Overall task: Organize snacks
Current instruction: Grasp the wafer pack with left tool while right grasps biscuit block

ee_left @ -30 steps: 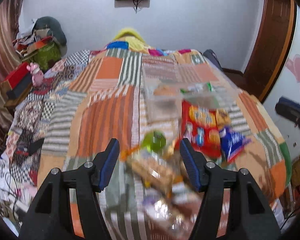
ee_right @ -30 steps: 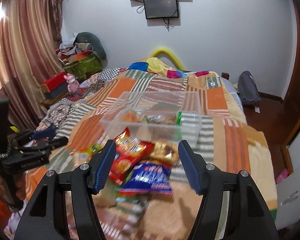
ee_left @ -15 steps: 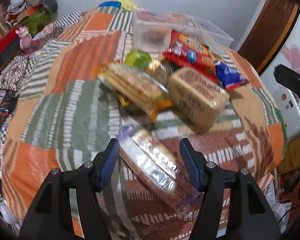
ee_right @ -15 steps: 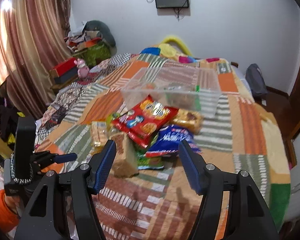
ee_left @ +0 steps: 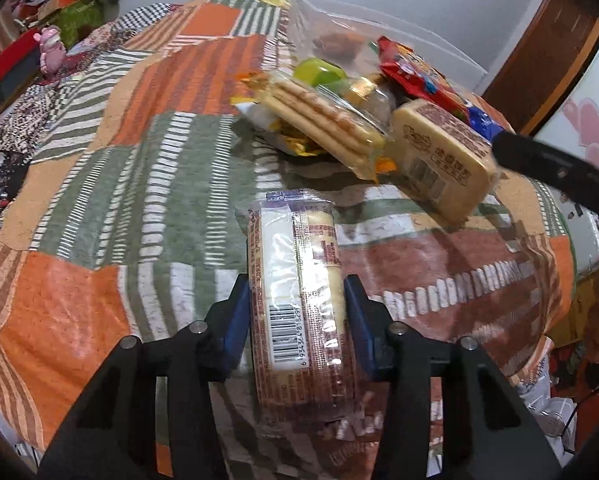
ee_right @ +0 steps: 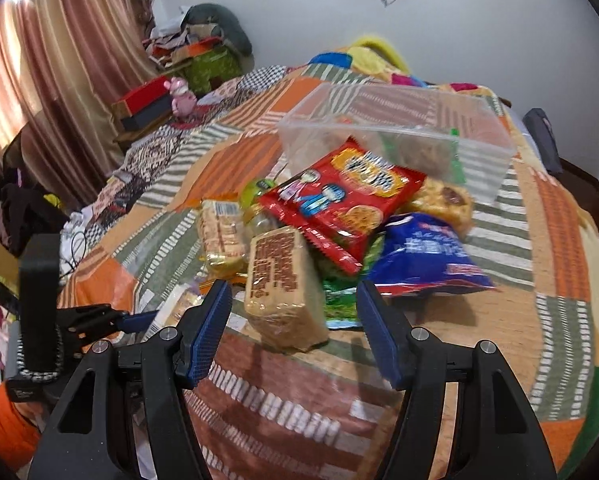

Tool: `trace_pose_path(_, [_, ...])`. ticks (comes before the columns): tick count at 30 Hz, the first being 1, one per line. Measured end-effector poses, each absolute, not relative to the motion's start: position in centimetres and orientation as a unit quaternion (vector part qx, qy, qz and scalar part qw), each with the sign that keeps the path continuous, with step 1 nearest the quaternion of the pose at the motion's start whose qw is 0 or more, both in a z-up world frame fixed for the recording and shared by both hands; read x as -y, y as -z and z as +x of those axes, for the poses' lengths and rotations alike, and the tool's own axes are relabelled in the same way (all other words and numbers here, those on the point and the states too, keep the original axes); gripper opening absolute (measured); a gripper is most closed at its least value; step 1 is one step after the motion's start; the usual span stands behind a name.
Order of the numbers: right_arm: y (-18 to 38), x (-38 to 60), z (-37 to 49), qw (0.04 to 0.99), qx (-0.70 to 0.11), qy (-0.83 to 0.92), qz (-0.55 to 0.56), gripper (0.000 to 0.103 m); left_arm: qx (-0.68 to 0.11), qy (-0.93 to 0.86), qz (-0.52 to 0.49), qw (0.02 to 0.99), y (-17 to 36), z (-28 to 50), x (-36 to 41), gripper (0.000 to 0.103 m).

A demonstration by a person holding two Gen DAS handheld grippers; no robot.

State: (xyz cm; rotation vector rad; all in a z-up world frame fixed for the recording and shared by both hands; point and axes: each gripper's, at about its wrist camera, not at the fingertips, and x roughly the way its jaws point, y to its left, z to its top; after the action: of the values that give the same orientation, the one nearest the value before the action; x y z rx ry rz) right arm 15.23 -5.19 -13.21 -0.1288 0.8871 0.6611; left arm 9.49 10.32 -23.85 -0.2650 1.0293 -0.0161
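My left gripper (ee_left: pixel 297 312) is shut on a clear-wrapped biscuit pack (ee_left: pixel 299 296) with a barcode, low over the patchwork bedspread (ee_left: pixel 119 184). Beyond it lies a snack pile: a cracker pack (ee_left: pixel 323 120), a tan wafer block (ee_left: pixel 439 152), a red chip bag (ee_left: pixel 419 76). My right gripper (ee_right: pixel 293 332) is open and empty, just short of the tan wafer block (ee_right: pixel 281 268). Behind it lie the red bag (ee_right: pixel 339 196), a blue bag (ee_right: pixel 423 256) and a clear plastic bin (ee_right: pixel 395 128) holding some snacks. The left gripper (ee_right: pixel 139 320) shows at the left of the right wrist view.
The bed's right edge drops off near a wooden door (ee_left: pixel 539 52). Boxes, a pink toy (ee_right: pixel 181 94) and piled clothes stand at the far left beside the curtain (ee_right: pixel 59 52). A dark bag (ee_right: pixel 543 140) sits on the floor at the right.
My left gripper dropped towards the bed and closed on the biscuit pack. My right gripper moved nearer the snack pile, still open.
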Motion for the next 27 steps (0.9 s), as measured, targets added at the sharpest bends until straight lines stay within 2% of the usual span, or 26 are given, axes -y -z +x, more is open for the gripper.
trace_pose_path(7, [15.0, 3.9, 16.4, 0.843, -0.439, -0.303, -0.066, 0.060, -0.475, -0.019, -0.130, 0.870, 23.1, 9.6, -12.1, 0.046])
trace_pose_path(12, [15.7, 3.9, 17.1, 0.832, -0.457, -0.312, -0.045, 0.041, -0.464, -0.027, -0.135, 0.875, 21.9, 9.9, -13.2, 0.046])
trace_pose_path(15, [15.6, 3.8, 16.8, 0.834, -0.452, -0.312, -0.049, 0.038, -0.457, -0.032, -0.129, 0.880, 21.4, 9.9, -13.4, 0.045])
trace_pose_path(27, [11.9, 5.8, 15.2, 0.850, -0.411, -0.329, -0.033, 0.033, -0.416, -0.027, -0.124, 0.900, 16.9, 10.4, -12.6, 0.046])
